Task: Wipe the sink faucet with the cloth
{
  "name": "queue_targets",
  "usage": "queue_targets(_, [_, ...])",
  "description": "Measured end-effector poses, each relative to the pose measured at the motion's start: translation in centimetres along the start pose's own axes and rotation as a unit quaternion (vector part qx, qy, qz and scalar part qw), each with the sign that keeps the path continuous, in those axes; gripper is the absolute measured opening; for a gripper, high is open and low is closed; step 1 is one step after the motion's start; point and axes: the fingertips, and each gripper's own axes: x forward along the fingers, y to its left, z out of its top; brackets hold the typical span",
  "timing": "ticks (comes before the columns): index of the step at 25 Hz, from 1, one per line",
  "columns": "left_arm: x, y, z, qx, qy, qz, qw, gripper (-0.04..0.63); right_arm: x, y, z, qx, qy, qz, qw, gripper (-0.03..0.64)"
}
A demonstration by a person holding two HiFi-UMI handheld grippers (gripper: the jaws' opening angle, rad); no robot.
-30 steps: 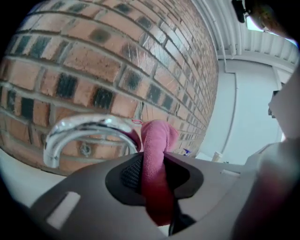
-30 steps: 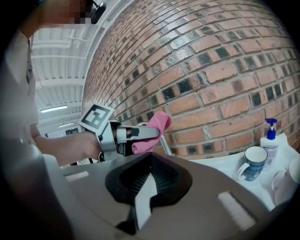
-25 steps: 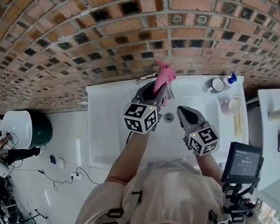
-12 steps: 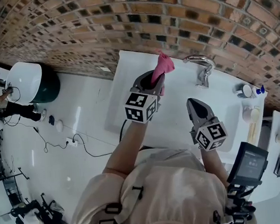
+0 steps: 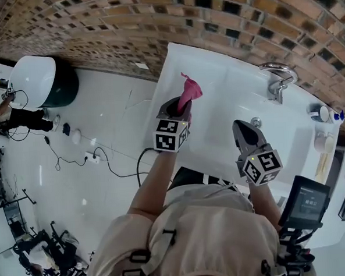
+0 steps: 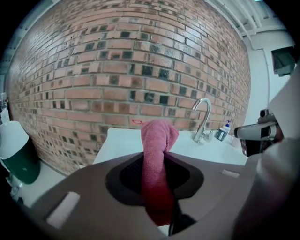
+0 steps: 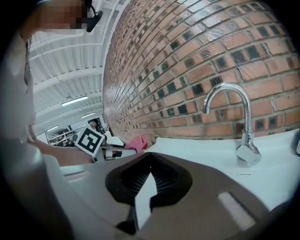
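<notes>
The left gripper (image 5: 179, 106) clamps the pink cloth (image 5: 188, 92) upright over the left edge of the sink (image 5: 226, 105). The faucet (image 5: 278, 78) stands to its right at the back edge, nearer the right gripper (image 5: 243, 125), whose jaws are together and empty.

The pink cloth (image 6: 158, 136), bunched into an upright roll, is pinched between the left gripper's (image 6: 158, 161) jaws, its top poking past their tips. The chrome gooseneck faucet (image 7: 236, 117) stands upright, well right of those jaws and ahead-right of the right gripper's (image 7: 151, 174) jaws.
</notes>
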Motion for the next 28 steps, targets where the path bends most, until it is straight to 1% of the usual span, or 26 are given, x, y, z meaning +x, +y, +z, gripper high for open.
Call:
queue_targets(4, [1.0,2.2,-4.3,0.017,0.052,0.011,0.9985,0.094,1.3,0.6,-1.2,0.007,0.01,-0.006,1.0,-0.007])
queue_targets(7, [2.1,3.5,-6.9,0.02,0.084,0.014,0.9962,0.094,2.0,0.5,-1.7,0.01,0.014,-0.013,1.0,-0.008])
queue_targets(9, [2.8,4.0,-8.1,0.022,0.099,0.013,0.9948,0.093,2.2,0.3,-1.8,0.009,0.016,-0.018,1.0,-0.007])
queue_targets(12, [3.6,4.4,-9.3,0.036,0.116,0.015,0.9925,0.094,2.3,-0.1,-1.7,0.009,0.017,-0.026,0.999,-0.008])
queue_targets(17, [4.8,5.6,-11.9,0.05,0.139,0.038,0.9883,0.095,2.3,-0.5,-1.3,0.009,0.015,-0.036,0.999,-0.008])
queue_targets(20, [4.8,5.6,-12.2,0.057,0.143,0.039,0.9873,0.106,2.2,-0.5,-0.7,0.004,0.01,-0.035,0.999,-0.007])
queue_targets(22, [4.5,5.5,-11.6,0.06,0.136,0.04,0.9881,0.136,2.1,-0.4,-0.2,-0.001,0.006,-0.034,0.999,-0.008])
queue_targets(23, [4.4,5.4,-11.1,0.062,0.128,0.04,0.989,0.158,2.0,-0.3,0.1,-0.003,0.004,-0.033,0.999,-0.007])
queue_targets(24, [4.1,5.2,-10.6,0.066,0.12,0.039,0.9898,0.205,1.8,-0.3,0.5,-0.005,0.001,-0.033,0.999,-0.007])
queue_targets(26, [3.5,4.7,-9.1,0.076,0.098,0.038,0.9915,0.225,1.5,0.0,1.2,-0.011,-0.006,-0.031,0.999,-0.008])
queue_targets(28, [2.5,4.0,-6.8,0.087,0.067,0.038,0.9932,0.229,1.2,0.4,2.0,-0.017,-0.015,-0.027,0.999,-0.008])
